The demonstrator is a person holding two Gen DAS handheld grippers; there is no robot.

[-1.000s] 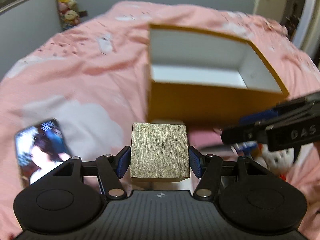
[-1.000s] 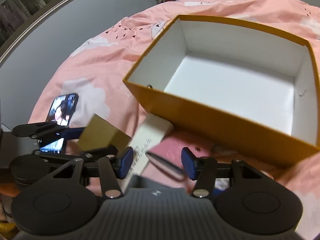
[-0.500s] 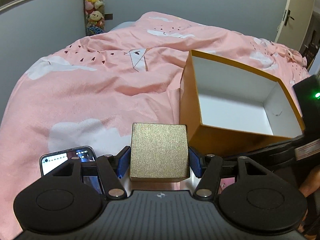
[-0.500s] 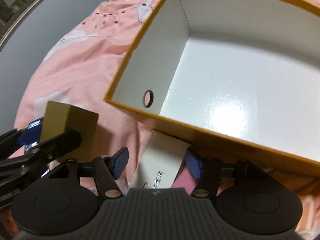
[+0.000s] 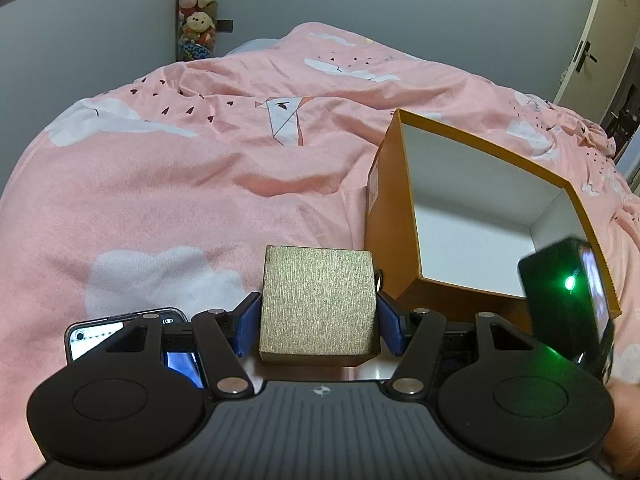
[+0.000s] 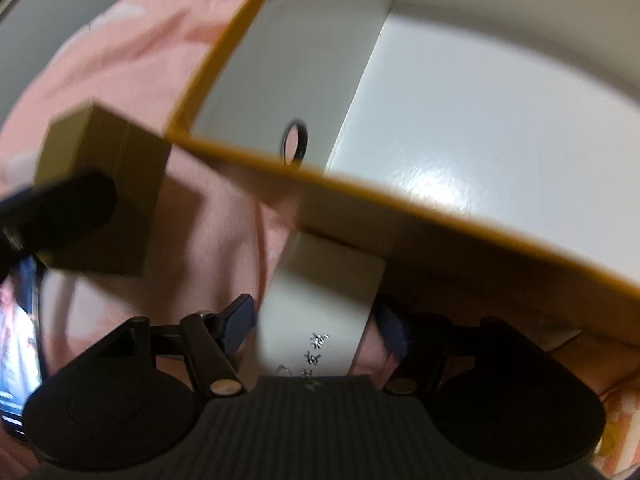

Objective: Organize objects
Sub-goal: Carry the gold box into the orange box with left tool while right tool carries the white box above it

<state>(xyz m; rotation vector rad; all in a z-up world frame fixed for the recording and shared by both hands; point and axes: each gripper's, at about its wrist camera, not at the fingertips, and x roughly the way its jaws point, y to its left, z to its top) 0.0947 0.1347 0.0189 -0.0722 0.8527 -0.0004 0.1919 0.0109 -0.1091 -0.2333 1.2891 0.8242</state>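
My left gripper (image 5: pixel 318 322) is shut on a small gold box (image 5: pixel 318 304) and holds it above the pink bed, left of the open orange box (image 5: pixel 400 216) with a white inside. In the right wrist view the gold box (image 6: pixel 108 184) hangs at the left. My right gripper (image 6: pixel 316 326) is low beside the orange box's near wall (image 6: pixel 420 232). Its blue pads (image 6: pixel 240 320) stand on either side of a flat white box with printed writing (image 6: pixel 320 304). The view is blurred, so I cannot tell if the pads touch it.
A phone with a lit screen (image 5: pixel 100 332) lies on the pink bedspread (image 5: pixel 180 184) under my left gripper. The right gripper's back with a green light (image 5: pixel 568 304) shows at the right. Stuffed toys (image 5: pixel 196 4) hang on the far wall. A door (image 5: pixel 600 36) is at the right.
My left gripper has lifted the gold box up and to the left of the orange box. My right gripper has dropped close around the white flat box.
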